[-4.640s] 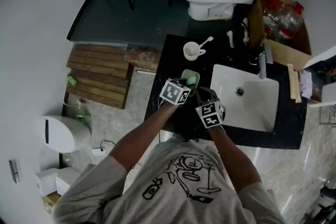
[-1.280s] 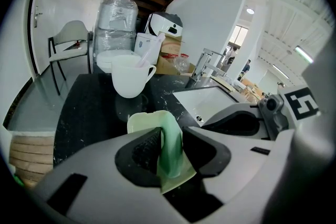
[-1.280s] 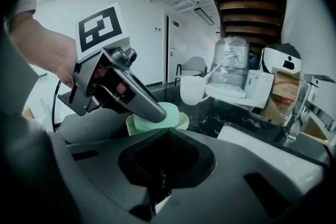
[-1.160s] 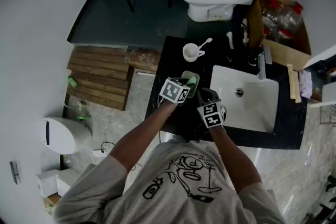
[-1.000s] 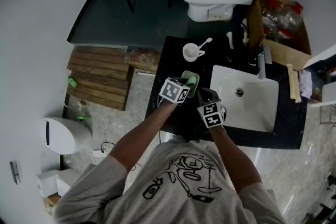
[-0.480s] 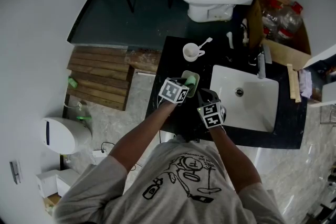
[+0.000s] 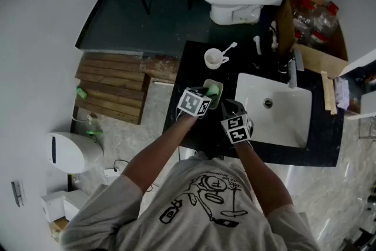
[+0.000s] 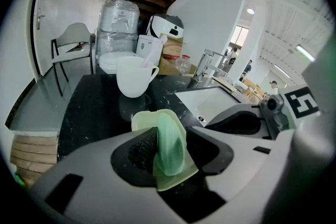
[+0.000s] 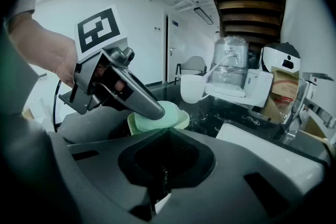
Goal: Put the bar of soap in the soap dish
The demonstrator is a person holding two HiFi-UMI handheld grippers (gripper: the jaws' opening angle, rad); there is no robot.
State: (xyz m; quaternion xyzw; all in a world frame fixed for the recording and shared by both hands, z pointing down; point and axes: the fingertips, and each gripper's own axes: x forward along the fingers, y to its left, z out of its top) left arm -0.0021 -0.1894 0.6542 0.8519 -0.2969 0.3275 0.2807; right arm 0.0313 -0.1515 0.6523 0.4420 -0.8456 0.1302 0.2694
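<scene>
- While the left gripper's (image 8: 171, 140) jaws have just been opening, the green bar of soap (image 8: 169, 150) stands on edge between them, leaning on one pad and clear of the other.
- It sits in the pale green soap dish (image 8: 143, 119) on the black counter (image 8: 89, 107).
- Right gripper (image 9: 167, 134) is just beside, jaws together, empty.

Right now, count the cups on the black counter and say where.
1. The white cup stands at the counter's far end, beyond the soap dish. Clutter near the faucet might hide another.
</scene>
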